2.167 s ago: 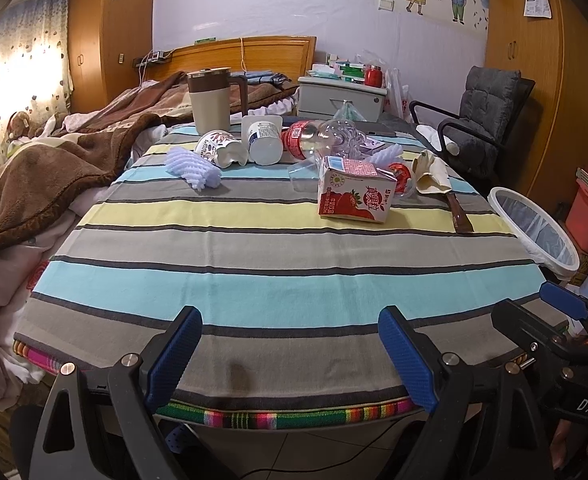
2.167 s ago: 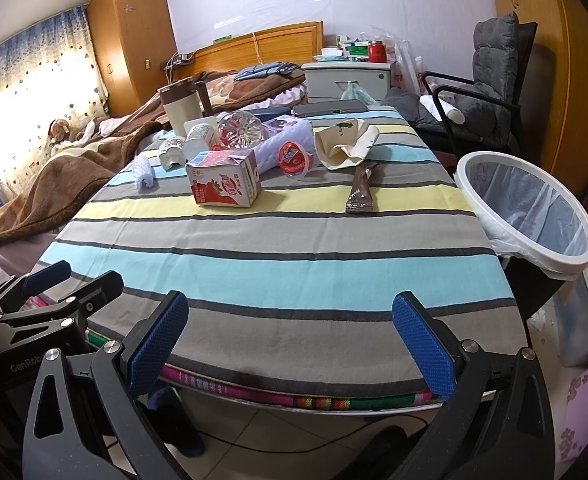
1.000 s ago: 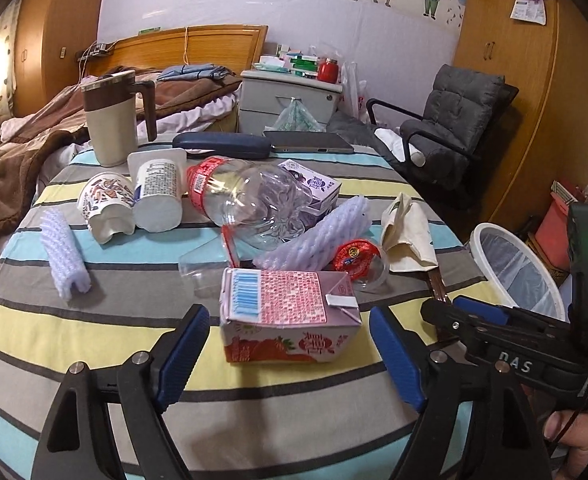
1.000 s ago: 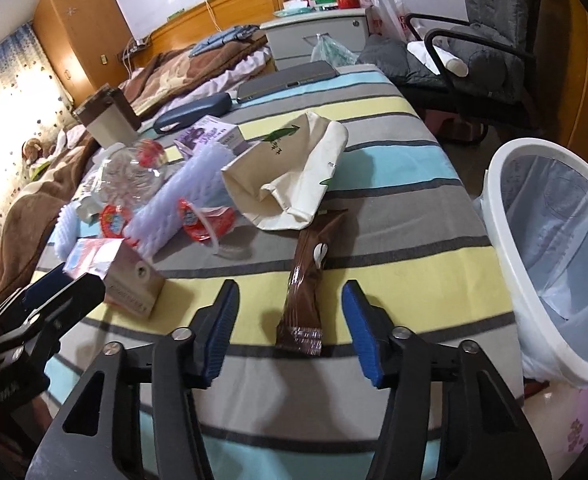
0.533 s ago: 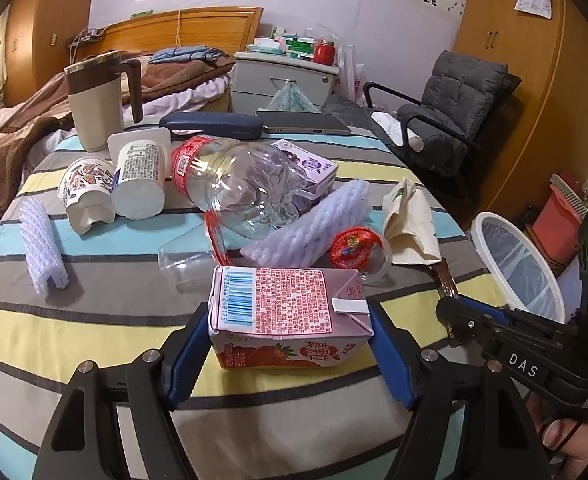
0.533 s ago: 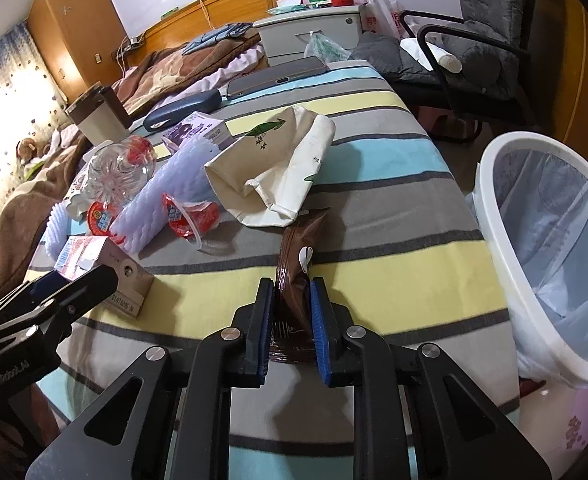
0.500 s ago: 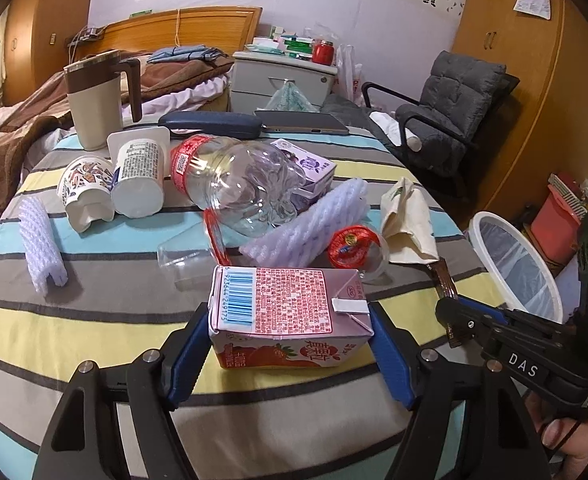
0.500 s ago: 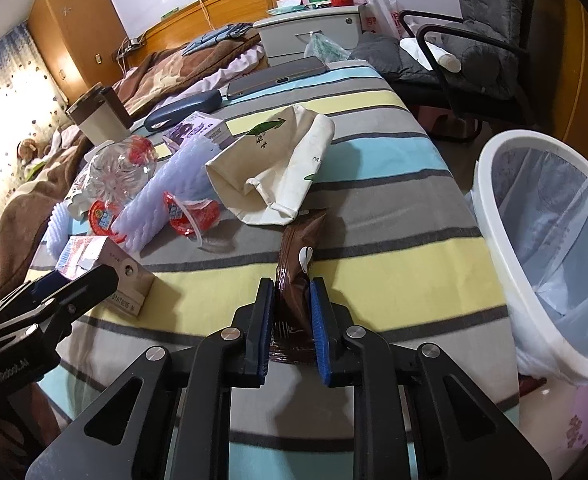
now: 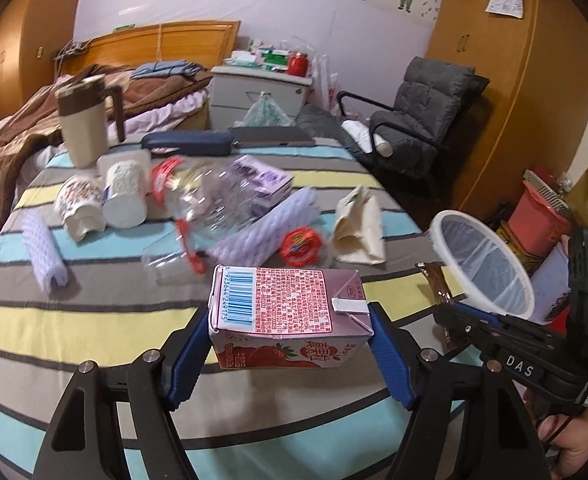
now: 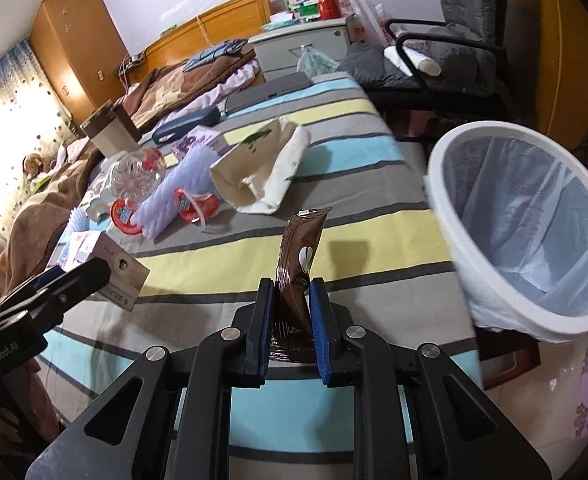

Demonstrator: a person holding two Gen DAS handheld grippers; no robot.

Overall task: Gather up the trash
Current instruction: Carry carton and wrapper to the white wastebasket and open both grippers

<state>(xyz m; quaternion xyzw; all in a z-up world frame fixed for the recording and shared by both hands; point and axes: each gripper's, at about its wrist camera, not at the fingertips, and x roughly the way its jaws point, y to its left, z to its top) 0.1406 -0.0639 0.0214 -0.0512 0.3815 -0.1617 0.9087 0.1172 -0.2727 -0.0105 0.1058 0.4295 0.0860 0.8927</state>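
white-lined bin (image 10: 526,216) beside table, brown wrapper (image 10: 298,264) in r tongs (image 10: 292,312)

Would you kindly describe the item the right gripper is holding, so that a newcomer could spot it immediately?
Find the white bin beside the striped table. Just left of it, the right gripper pinches a brown wrapper upright above the cloth. It is the only dark, glossy, narrow packet; the neighbouring litter is pale, clear or red.
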